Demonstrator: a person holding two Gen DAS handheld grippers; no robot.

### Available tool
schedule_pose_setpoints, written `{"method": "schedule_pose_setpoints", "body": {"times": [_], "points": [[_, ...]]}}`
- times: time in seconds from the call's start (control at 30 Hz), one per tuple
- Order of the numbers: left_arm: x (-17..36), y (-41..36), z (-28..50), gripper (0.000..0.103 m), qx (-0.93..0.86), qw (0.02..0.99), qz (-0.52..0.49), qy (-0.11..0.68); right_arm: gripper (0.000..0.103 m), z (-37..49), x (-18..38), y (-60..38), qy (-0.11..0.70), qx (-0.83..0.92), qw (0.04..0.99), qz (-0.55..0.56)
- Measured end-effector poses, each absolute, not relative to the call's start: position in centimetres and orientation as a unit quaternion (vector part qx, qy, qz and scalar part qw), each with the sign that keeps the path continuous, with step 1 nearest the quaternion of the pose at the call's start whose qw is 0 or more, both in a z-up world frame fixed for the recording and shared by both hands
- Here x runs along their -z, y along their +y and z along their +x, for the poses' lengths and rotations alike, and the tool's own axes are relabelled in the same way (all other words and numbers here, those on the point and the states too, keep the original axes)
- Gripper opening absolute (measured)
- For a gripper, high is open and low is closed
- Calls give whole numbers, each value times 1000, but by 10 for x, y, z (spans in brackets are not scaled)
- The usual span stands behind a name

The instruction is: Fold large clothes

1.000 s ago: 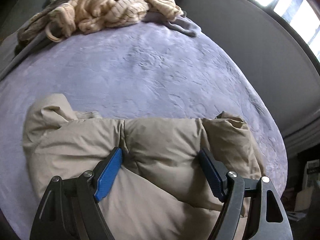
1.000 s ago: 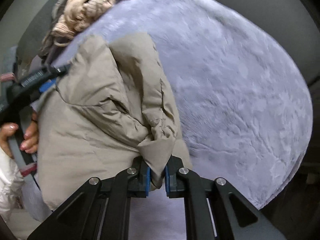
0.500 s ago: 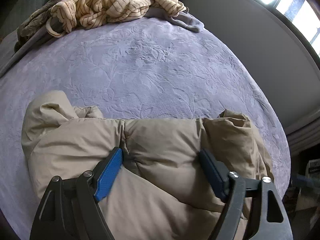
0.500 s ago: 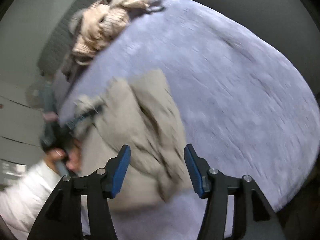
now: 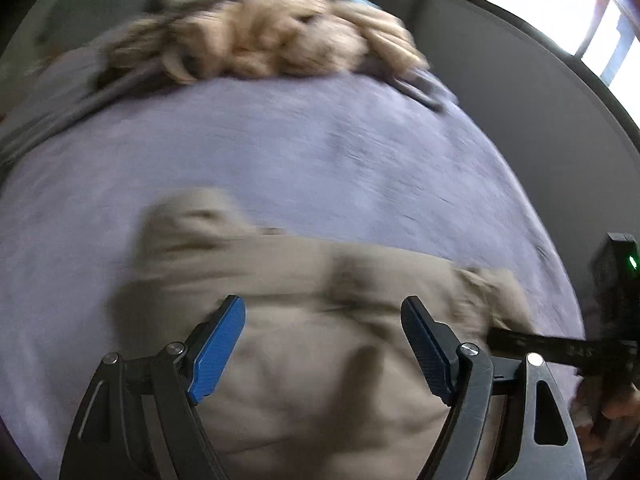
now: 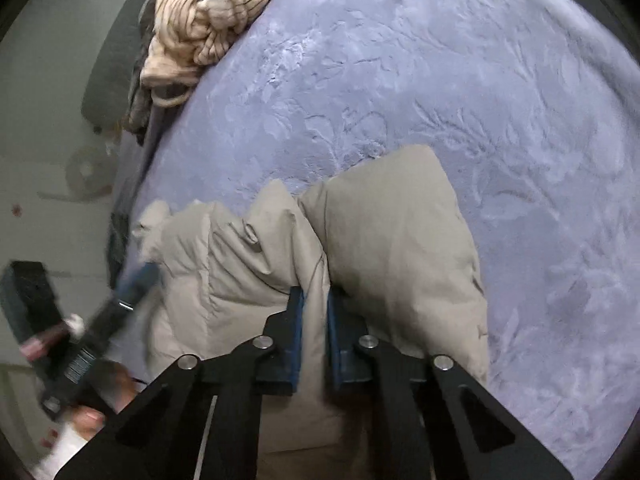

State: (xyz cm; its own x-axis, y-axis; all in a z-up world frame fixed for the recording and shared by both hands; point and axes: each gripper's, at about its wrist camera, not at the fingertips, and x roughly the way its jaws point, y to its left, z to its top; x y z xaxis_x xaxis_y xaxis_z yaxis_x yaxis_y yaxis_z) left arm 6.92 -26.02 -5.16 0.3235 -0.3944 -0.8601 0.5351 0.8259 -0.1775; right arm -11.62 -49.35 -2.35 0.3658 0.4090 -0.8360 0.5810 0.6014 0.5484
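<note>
A padded beige jacket [image 5: 300, 280] lies bunched on the lilac bed cover [image 5: 320, 152]. In the blurred left wrist view my left gripper [image 5: 322, 346] hovers over the jacket with its blue pads wide apart and free of the cloth. In the right wrist view my right gripper [image 6: 316, 312] is closing, its pads pinching an upright fold in the middle of the jacket [image 6: 400, 240]. The left gripper [image 6: 136, 284] shows blurred at the jacket's left edge. The right gripper [image 5: 560, 350] reaches in from the right.
A heap of cream striped and dark clothes [image 5: 272, 40] [image 6: 208, 20] sits at the far end of the bed cover [image 6: 440, 80]. A dark grey wall [image 5: 520, 100] and a bright window [image 5: 580, 20] lie to the right. A hand [image 6: 96, 412] holds the left tool.
My right gripper let go of the jacket's corner, opened, swung over and closed on a fold in its middle. My left gripper drew back off the padded bulk it straddled.
</note>
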Motion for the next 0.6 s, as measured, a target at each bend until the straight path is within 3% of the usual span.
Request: {"method": "schedule_pose_setpoints", "body": {"times": [0.2, 0.3, 0.37, 0.6], "points": [[85, -229, 73, 82, 240, 802, 44, 545, 8, -124, 26, -480, 589, 73, 706, 386], [94, -245, 71, 94, 245, 804, 60, 538, 7, -133, 33, -471, 597, 85, 705, 374], [100, -254, 70, 95, 245, 804, 74, 537, 7, -138, 38, -469, 601, 87, 704, 369], [71, -231, 58, 95, 246, 798, 64, 546, 6, -145, 36, -471, 603, 78, 698, 379]]}}
